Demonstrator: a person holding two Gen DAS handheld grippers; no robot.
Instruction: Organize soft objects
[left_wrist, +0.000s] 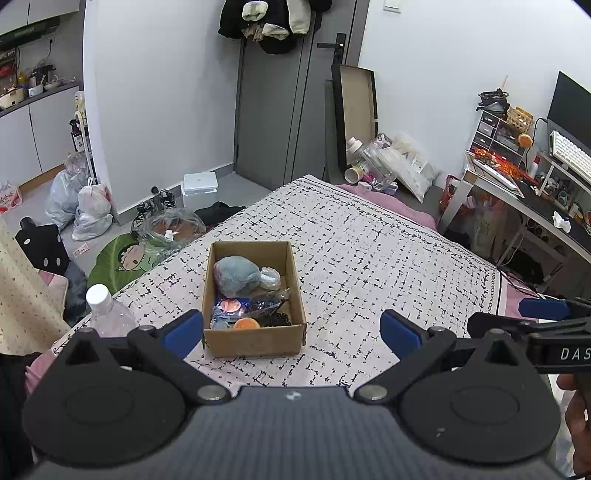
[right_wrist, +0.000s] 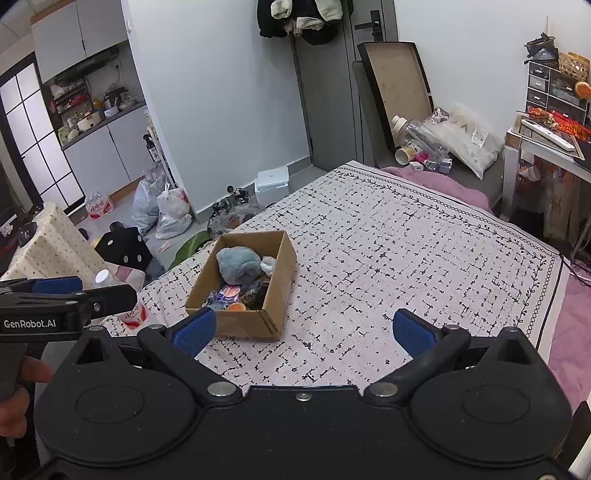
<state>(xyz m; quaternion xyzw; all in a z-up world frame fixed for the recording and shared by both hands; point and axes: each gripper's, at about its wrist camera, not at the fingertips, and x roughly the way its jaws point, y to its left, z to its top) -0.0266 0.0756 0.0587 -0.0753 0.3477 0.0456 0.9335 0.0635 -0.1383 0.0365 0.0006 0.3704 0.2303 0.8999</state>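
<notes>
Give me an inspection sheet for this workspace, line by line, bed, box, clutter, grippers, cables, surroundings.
Surface: patterned bedspread, bare right of the box.
Job's things: open cardboard box holding a grey-blue plush, an orange ball and plastic-wrapped items.
Clutter: clear bottle at the bed's left edge.
Grippers: left gripper and right gripper open, empty, short of the box.
Cables: some under the desk.
Surroundings: plastic bags on floor, clothes on door.

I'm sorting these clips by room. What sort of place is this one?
Most likely a small studio flat, filmed from the bed. The cardboard box sits on a patterned bedspread, a desk with a keyboard stands beside it, and a kitchen counter shows past the wall.
</notes>
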